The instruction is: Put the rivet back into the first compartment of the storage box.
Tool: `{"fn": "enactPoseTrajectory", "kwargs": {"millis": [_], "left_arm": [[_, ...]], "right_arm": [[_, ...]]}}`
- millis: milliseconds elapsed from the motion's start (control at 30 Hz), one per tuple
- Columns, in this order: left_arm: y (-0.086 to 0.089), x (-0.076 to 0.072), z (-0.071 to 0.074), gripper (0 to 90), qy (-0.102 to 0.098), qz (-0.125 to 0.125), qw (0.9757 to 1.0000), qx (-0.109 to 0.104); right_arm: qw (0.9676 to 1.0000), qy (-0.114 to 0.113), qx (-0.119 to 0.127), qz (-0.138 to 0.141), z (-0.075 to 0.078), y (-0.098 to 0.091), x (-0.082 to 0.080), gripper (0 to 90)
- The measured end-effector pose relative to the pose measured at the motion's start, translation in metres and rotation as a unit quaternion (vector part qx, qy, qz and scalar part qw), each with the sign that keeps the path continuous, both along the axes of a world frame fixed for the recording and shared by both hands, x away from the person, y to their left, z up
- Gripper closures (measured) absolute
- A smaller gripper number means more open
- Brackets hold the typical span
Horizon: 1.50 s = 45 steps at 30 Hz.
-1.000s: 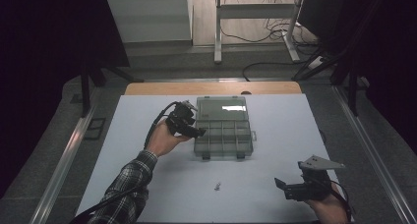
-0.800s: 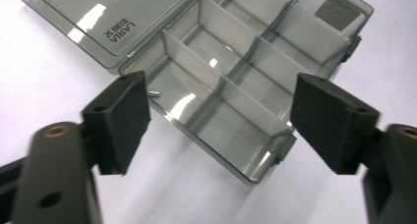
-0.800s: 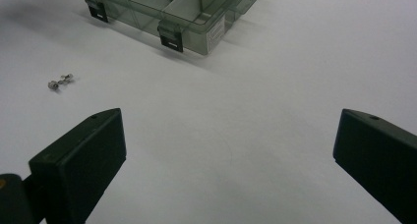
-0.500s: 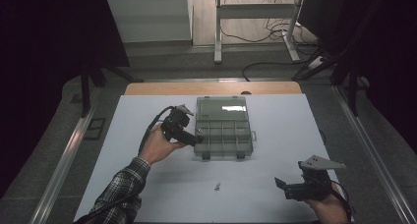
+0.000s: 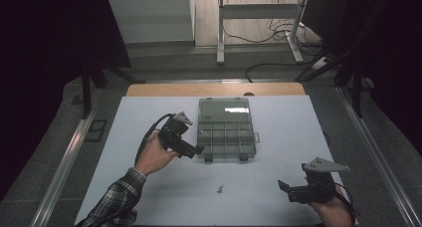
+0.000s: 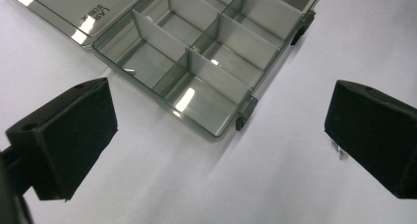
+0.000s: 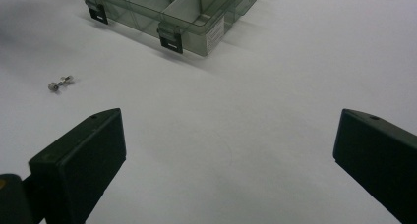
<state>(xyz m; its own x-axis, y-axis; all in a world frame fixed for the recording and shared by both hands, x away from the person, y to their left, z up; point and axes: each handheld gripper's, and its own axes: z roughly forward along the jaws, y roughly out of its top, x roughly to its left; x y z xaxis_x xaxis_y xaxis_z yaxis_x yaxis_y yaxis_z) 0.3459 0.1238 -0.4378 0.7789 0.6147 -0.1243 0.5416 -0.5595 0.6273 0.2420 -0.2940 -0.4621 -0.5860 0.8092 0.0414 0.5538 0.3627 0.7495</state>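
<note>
We held the right gripper (image 5: 287,189) low, jaws apart, empty. Farther off lay small metal screws (image 5: 218,188). Our left gripper (image 5: 195,150) had just been opening beside the clear plastic compartment box (image 5: 226,135) (lid label reads "LAB").

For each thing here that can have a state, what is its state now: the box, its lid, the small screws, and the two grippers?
Organizer box: open, standing flat on the table.
Lid: folded back flat behind the box.
Screws: lying loose on the table in front of the box, untouched.
Left gripper: jaws have just been opening, now wide, nothing between them.
Right gripper: open, holding nothing.
</note>
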Motion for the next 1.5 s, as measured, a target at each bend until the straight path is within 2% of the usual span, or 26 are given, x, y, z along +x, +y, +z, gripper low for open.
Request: {"fn": "enactPoseTrajectory", "kwargs": {"millis": [133,333,567,800,1033,1200,1333,1500], "left_arm": [[0.006,-0.006,-0.002,0.0,0.002,-0.002,0.9999,-0.016],[0.011,-0.015,-0.004,0.0,0.004,-0.003,0.9996,-0.029],[0.014,-0.024,-0.006,0.0,0.003,-0.004,0.9994,-0.035],[0.011,-0.035,-0.011,0.0,0.002,-0.020,0.9988,-0.045],[0.004,-0.046,-0.018,0.0,-0.006,-0.037,0.9983,-0.044],[0.002,-0.051,-0.023,0.0,0.001,-0.040,0.9980,-0.049],[0.001,-0.055,-0.026,0.0,-0.002,-0.044,0.9983,-0.037],[0.003,-0.059,-0.030,0.0,0.000,-0.045,0.9985,-0.033]], "right_arm": [[1.0000,0.000,0.000,0.001,0.000,0.000,0.000,0.0],[1.0000,0.000,0.000,0.001,0.000,0.000,0.000,0.0],[1.0000,0.000,-0.002,0.001,0.000,0.001,0.000,0.0],[1.0000,0.001,-0.003,0.001,0.000,0.001,0.000,0.0],[1.0000,0.001,-0.002,0.000,0.000,0.001,0.000,0.0],[1.0000,0.001,-0.002,0.000,0.000,0.001,0.000,0.0],[1.0000,0.000,-0.002,-0.001,0.000,0.000,0.000,0.0],[1.0000,0.000,-0.002,-0.002,0.000,0.000,0.000,0.0]]}}
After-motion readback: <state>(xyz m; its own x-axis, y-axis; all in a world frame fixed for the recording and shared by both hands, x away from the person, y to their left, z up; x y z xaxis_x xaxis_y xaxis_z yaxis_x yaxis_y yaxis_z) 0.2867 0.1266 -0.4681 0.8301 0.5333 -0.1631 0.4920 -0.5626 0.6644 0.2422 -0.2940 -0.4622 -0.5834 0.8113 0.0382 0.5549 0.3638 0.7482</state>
